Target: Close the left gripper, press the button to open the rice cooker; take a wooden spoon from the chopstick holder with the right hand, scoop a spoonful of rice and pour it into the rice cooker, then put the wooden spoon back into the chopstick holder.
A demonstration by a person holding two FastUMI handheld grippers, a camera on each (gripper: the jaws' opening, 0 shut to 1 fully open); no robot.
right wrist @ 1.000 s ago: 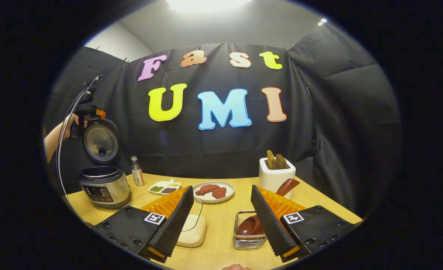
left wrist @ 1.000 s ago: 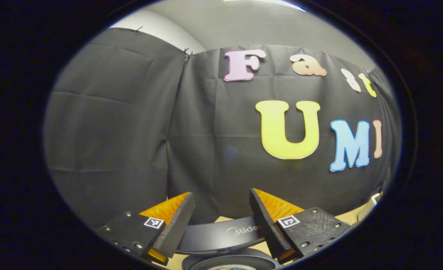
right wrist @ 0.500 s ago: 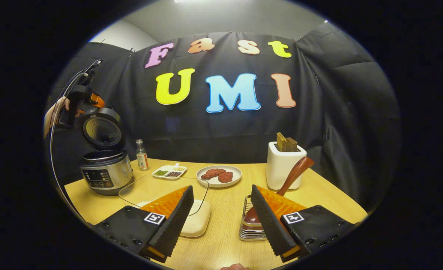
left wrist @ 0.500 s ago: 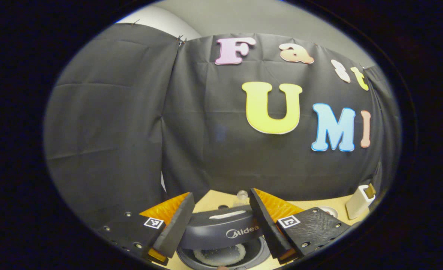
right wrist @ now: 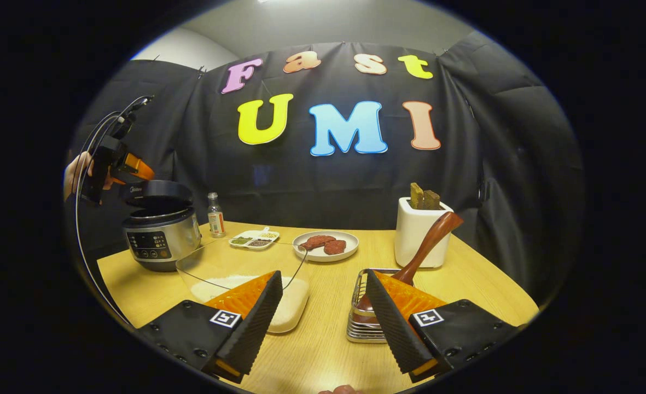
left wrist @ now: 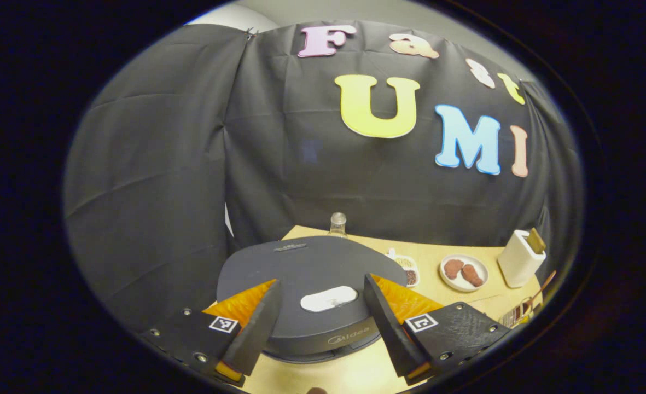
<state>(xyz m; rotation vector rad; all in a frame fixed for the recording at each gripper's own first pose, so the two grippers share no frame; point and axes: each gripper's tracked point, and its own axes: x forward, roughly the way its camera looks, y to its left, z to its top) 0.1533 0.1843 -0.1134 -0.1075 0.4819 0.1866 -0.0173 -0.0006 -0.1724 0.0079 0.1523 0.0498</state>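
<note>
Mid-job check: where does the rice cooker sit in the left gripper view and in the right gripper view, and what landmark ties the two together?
Left gripper view: the rice cooker sits low in the centre, its dark lid seen from above between the near fingers.
Right gripper view: the rice cooker stands at far left on the table, lid nearly down.
Shared landmark: the small bottle just beyond the cooker.

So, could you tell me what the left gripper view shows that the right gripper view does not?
Left gripper view: the dark grey rice cooker lid from above, its white oval button, framed by the open left gripper. Right gripper view: the cooker's silver body, a glass bowl of white rice. Both: white chopstick holder, white plate of brown pieces.
</note>
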